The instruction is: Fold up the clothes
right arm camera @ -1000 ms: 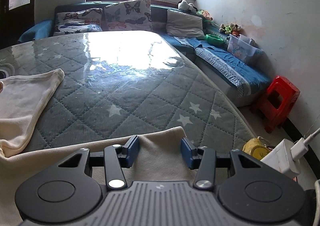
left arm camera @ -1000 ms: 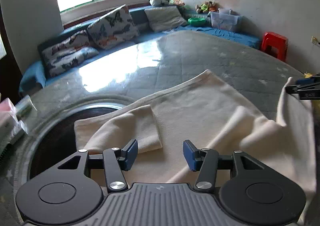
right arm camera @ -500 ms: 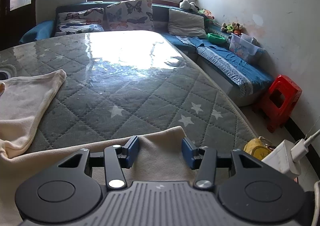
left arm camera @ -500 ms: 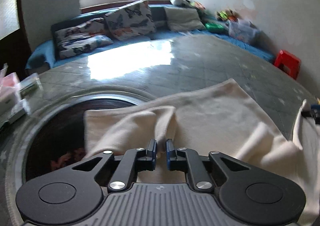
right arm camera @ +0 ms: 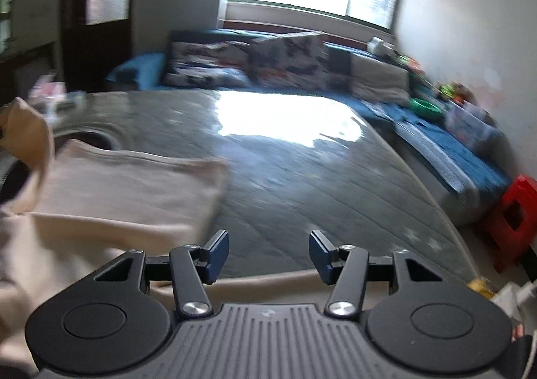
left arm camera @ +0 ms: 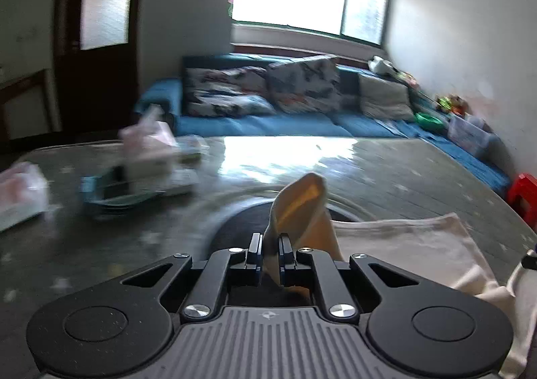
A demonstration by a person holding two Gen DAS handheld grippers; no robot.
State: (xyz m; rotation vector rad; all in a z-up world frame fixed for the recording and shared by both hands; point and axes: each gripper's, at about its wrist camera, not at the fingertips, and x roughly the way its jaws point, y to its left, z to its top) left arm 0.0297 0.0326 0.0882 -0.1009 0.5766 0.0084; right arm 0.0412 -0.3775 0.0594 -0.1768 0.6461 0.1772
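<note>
A cream garment (left arm camera: pixel 402 245) lies spread over the quilted grey-green table (left arm camera: pixel 402 171). My left gripper (left arm camera: pixel 268 245) is shut on a fold of it, and the pinched corner (left arm camera: pixel 298 201) stands up above the fingers, lifted off the table. In the right wrist view the same garment (right arm camera: pixel 127 184) lies at the left, with its raised corner (right arm camera: pixel 27 130) at the far left edge. My right gripper (right arm camera: pixel 268 251) hovers over the near hem, its jaws opening. No cloth is between its pads; the hem runs just below them.
Tissue packs and boxes (left arm camera: pixel 147 151) crowd the table's left side. A round dark opening (left arm camera: pixel 241 221) in the table sits under the lifted fold. A blue sofa with cushions (left arm camera: pixel 268 94) lines the back wall. A red stool (right arm camera: pixel 517 211) and a white charger (right arm camera: pixel 510 295) are at the right.
The left gripper shut on a fold of the garment, then lifted it and swung left. The right gripper rose, its jaws widened and the hem dropped from between the pads.
</note>
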